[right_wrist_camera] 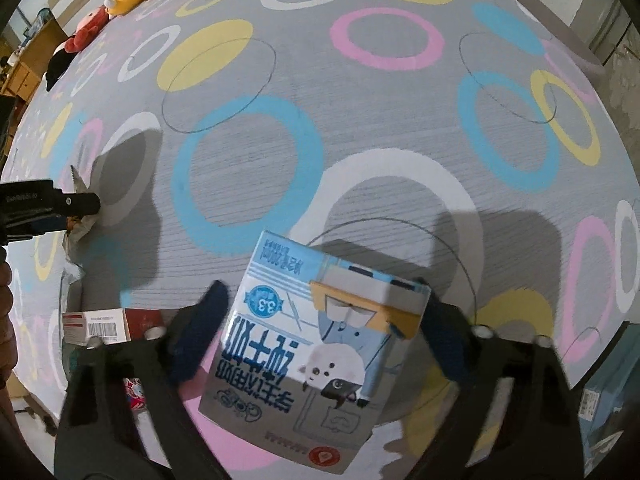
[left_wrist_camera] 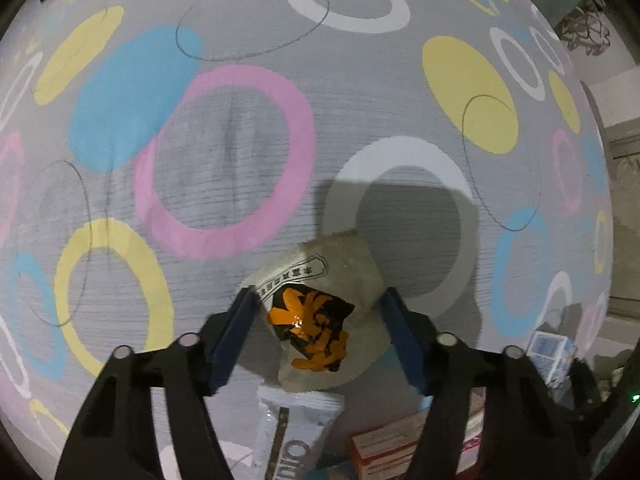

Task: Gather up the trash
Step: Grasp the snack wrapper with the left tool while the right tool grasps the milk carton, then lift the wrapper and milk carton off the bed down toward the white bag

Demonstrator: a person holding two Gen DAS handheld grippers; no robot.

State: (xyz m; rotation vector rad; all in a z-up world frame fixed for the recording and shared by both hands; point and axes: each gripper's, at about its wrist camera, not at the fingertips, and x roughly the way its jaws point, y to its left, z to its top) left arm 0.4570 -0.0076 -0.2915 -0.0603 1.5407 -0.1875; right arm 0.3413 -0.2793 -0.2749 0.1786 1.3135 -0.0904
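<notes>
In the left wrist view my left gripper (left_wrist_camera: 318,312) is shut on a crumpled beige snack wrapper (left_wrist_camera: 320,312) with an orange and black print, held above the carpet. In the right wrist view my right gripper (right_wrist_camera: 320,320) is shut on a blue and white milk carton (right_wrist_camera: 316,344) with a cartoon figure, lifted off the carpet. The left gripper with its wrapper also shows at the left edge of the right wrist view (right_wrist_camera: 76,204). Below the left gripper lie a white sachet (left_wrist_camera: 296,428) and a red and white box (left_wrist_camera: 388,448).
A grey carpet (right_wrist_camera: 360,120) with coloured rings and discs covers the floor. Plush toys (right_wrist_camera: 120,0) line its far left edge. A red and white box (right_wrist_camera: 100,326) lies at the lower left. The milk carton also shows at the right of the left wrist view (left_wrist_camera: 550,354).
</notes>
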